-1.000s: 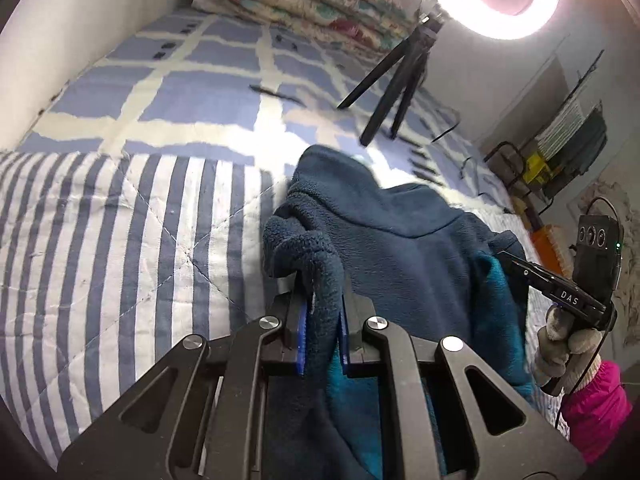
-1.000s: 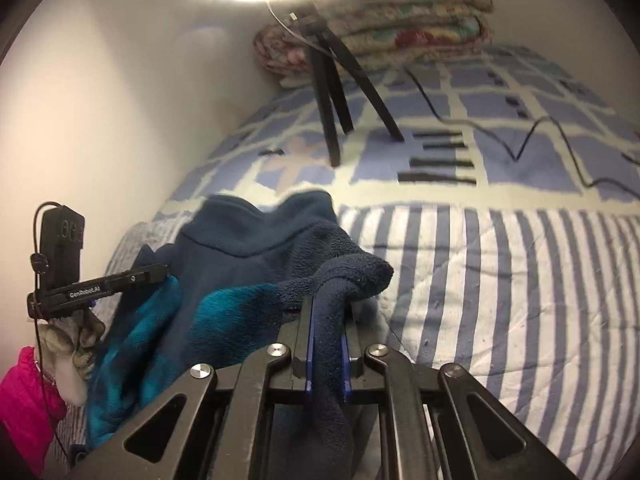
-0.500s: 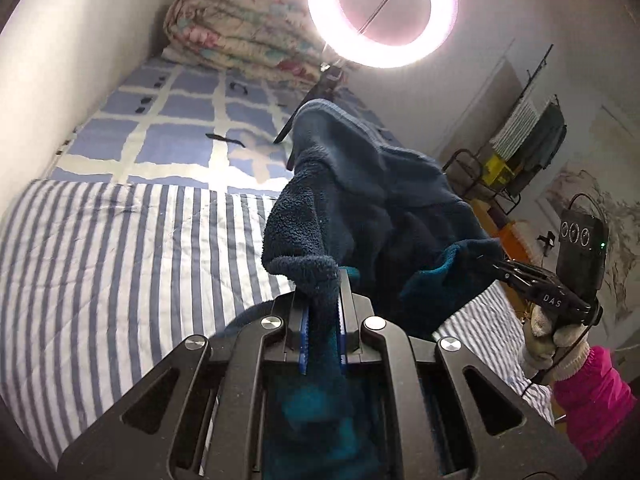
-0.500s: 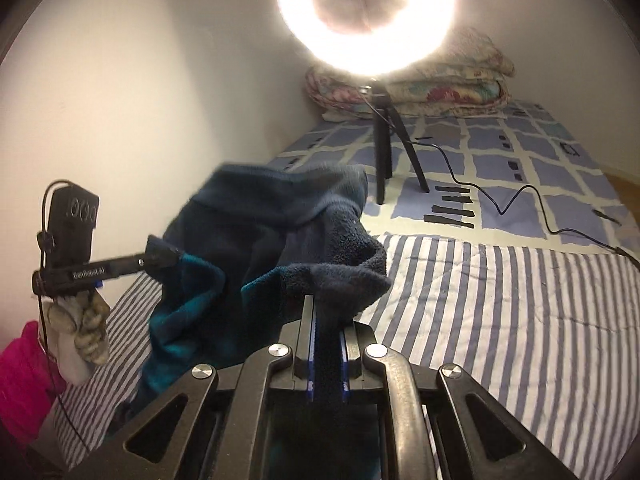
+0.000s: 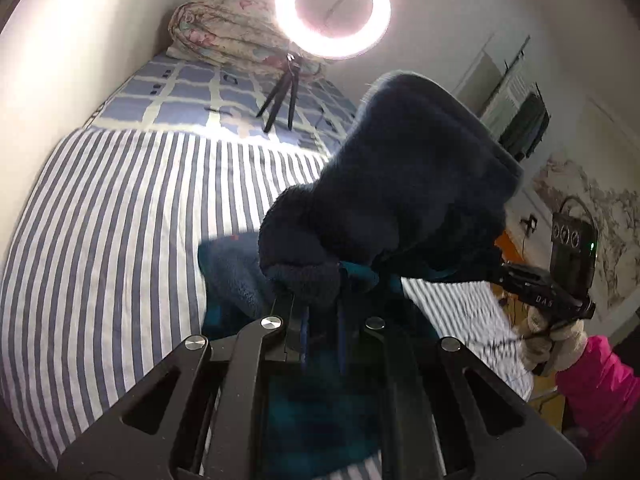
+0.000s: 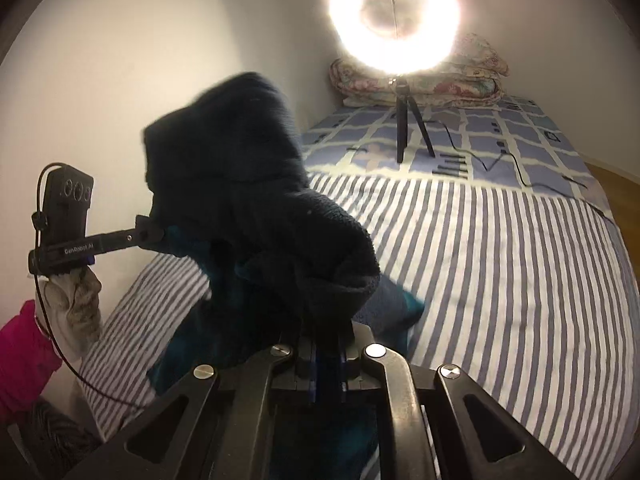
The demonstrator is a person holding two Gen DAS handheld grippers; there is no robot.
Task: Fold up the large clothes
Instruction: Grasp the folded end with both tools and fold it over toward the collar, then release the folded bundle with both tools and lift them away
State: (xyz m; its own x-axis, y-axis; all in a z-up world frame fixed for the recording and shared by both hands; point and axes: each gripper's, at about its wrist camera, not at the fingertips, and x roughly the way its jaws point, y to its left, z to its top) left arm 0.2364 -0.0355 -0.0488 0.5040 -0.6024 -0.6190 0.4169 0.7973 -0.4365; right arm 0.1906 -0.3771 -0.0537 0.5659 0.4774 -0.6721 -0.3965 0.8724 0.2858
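Note:
A dark navy fleece garment [image 5: 404, 196] with a teal inner side hangs lifted above the striped bedcover [image 5: 120, 240]. My left gripper [image 5: 322, 320] is shut on one bunched edge of it. My right gripper [image 6: 326, 360] is shut on another edge of the same fleece garment [image 6: 248, 200]. Each wrist view shows the other gripper off to the side: the right gripper [image 5: 508, 270] in a gloved hand [image 5: 552, 336], the left gripper [image 6: 154, 236] likewise biting the cloth. The lower part of the garment trails down to the bed below the fingers.
A lit ring light [image 5: 332, 8] on a small tripod [image 5: 280, 96] stands on the checked blue sheet [image 5: 180, 96], its cable [image 6: 500, 164] running across the bed. A folded floral quilt [image 5: 228, 36] lies at the far end. A white wall [image 6: 120, 80] borders one side of the bed.
Both grippers have risen and pulled back with the fleece, lifting it off the bed. The bunched cloth now swings high between them, and the ring light has come fully into view.

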